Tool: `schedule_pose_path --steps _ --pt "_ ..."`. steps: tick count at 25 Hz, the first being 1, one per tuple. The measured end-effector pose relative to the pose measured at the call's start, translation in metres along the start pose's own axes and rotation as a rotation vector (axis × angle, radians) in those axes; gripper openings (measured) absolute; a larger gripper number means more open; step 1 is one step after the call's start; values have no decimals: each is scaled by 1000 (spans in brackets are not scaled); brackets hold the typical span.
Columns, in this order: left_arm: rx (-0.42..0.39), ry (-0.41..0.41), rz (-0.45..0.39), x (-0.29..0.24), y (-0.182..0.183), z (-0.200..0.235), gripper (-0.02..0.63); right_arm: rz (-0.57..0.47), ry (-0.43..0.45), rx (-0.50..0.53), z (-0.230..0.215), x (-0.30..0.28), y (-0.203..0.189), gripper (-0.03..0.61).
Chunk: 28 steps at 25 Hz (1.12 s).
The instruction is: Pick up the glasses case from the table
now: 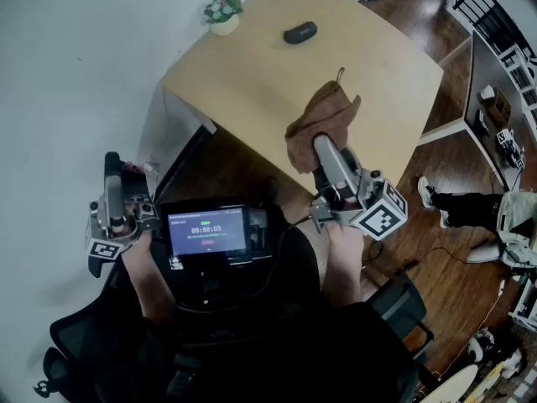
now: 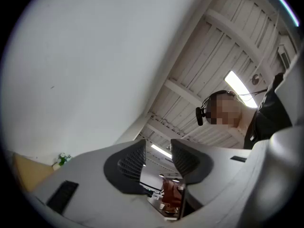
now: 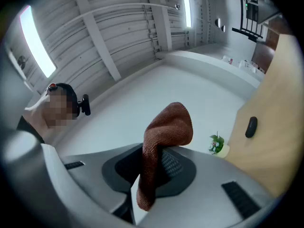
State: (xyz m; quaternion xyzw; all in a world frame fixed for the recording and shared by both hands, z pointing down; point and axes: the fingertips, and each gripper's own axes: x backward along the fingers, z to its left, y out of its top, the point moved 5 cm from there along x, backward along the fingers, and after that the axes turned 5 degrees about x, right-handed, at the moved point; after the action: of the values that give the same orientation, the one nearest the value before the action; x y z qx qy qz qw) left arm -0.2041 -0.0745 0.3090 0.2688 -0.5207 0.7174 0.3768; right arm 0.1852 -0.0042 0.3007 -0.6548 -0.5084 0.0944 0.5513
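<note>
The black glasses case (image 1: 299,32) lies near the far edge of the light wooden table (image 1: 252,82); it also shows small in the right gripper view (image 3: 251,127). My right gripper (image 1: 324,146) is held over the table's near edge, shut on a brown cloth (image 1: 321,117) that hangs over its jaws (image 3: 168,127). The case is well beyond it. My left gripper (image 1: 112,168) is off the table to the left, beside the white wall, tilted upward. Its jaws stand close together with nothing between them (image 2: 158,151).
A small potted plant (image 1: 222,11) stands at the table's far left corner. A handheld screen (image 1: 207,231) sits between my hands. At the right are wooden flooring, a person's leg with a shoe (image 1: 457,201), and a shelf (image 1: 495,107).
</note>
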Motion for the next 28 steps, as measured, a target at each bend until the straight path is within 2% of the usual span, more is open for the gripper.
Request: schedule_pose_path --steps 6,9,11,13,17,20,23,24,25,28 --pt "-74 -23 35 -17 -9 -9 152 -28 83 29 -5 -13 14 63" --pt "-158 -34 75 -9 -8 0 169 -64 97 72 -1 -8 9 63" --pt "-177 -97 139 -27 -7 14 181 -140 71 100 -5 -3 3 63" --pt "-170 -111 194 -38 -8 18 190 -177 39 79 -8 2 -3 63" --pt "-127 23 254 -29 -15 0 196 -92 -33 -37 -4 19 -12 63" --pt "-148 -20 300 -75 -30 23 196 -147 -59 -11 -33 18 10 63" --pt "-144 -59 338 -115 -62 38 198 -186 -103 15 -62 37 37 63" --pt "-140 -30 342 -116 -74 32 201 -167 -106 -9 -69 47 43 63" --pt "-151 34 344 -109 -82 17 206 -128 -93 -57 -75 54 45 63" --pt "-257 306 333 -79 -87 -55 206 11 18 -257 -88 55 35 63"
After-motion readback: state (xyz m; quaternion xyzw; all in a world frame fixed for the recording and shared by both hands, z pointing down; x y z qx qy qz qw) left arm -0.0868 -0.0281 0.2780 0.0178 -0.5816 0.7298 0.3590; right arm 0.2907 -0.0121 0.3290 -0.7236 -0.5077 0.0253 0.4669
